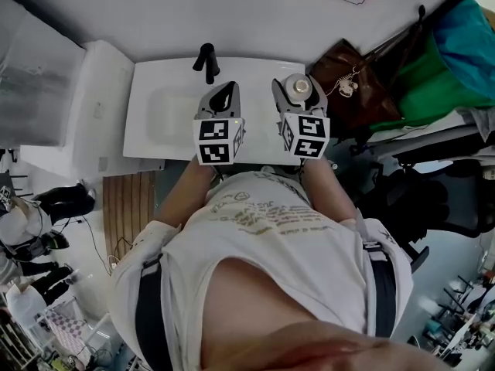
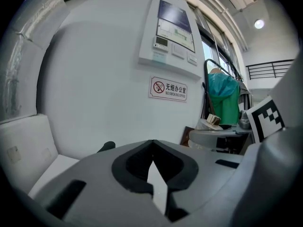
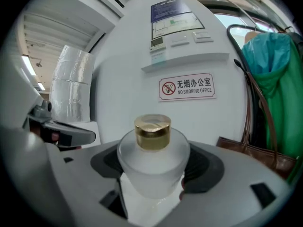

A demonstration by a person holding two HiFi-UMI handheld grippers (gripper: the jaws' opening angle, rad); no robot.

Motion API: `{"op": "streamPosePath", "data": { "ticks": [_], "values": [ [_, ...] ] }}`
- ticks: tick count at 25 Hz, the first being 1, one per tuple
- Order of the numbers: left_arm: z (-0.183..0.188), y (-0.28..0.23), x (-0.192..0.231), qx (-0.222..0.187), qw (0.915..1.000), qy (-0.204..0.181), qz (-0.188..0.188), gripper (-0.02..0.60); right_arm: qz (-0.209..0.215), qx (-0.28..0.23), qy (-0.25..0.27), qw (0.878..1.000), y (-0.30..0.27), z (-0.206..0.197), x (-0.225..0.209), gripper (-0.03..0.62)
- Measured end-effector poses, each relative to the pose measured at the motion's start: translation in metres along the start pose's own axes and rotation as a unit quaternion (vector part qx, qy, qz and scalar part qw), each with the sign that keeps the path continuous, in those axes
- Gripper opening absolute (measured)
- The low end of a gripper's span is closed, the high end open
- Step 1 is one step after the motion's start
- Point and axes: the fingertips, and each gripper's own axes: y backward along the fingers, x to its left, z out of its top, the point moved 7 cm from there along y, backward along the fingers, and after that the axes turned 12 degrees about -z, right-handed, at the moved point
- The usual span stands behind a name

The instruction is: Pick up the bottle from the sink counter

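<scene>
A frosted white bottle (image 3: 152, 167) with a gold cap (image 3: 152, 131) stands upright between the jaws of my right gripper (image 3: 152, 183), which is shut on its body. In the head view the bottle (image 1: 300, 90) and right gripper (image 1: 298, 99) are over the right end of the white sink counter (image 1: 151, 134). My left gripper (image 1: 224, 95) hangs over the basin beside it. Its jaws meet at the tips and hold nothing (image 2: 151, 148). The left gripper view also catches the bottle's cap (image 2: 213, 119) off to the right.
A black faucet (image 1: 206, 60) rises at the back of the basin (image 1: 170, 103). A brown bag (image 1: 360, 79) and green and teal bags (image 1: 452, 60) crowd the right side. A no-smoking sign (image 3: 187, 87) and a control panel (image 2: 173, 30) are on the wall.
</scene>
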Motion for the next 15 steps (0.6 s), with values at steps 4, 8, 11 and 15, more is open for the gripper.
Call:
{"op": "streamPosePath", "data": {
  "ticks": [4, 8, 11, 15],
  "values": [
    [-0.0003, -0.0003, -0.0021, 0.001, 1.0000, -0.002, -0.006, 0.021, -0.005, -0.005, -0.007, 1.000, 0.0010, 0.0033, -0.0019, 0.318],
    [-0.0006, 0.0011, -0.0025, 0.002, 1.0000, -0.004, -0.007, 0.021, -0.009, -0.009, -0.009, 1.000, 0.0034, 0.0051, -0.0019, 0.318],
    [0.0016, 0.0022, -0.0038, 0.000, 1.0000, -0.006, -0.005, 0.021, -0.009, -0.010, -0.010, 1.000, 0.0041, 0.0057, -0.0032, 0.318],
    [0.0028, 0.0035, -0.0078, -0.001, 1.0000, -0.005, -0.003, 0.021, -0.008, -0.006, -0.012, 1.000, 0.0042, 0.0045, -0.0065, 0.318]
  ]
}}
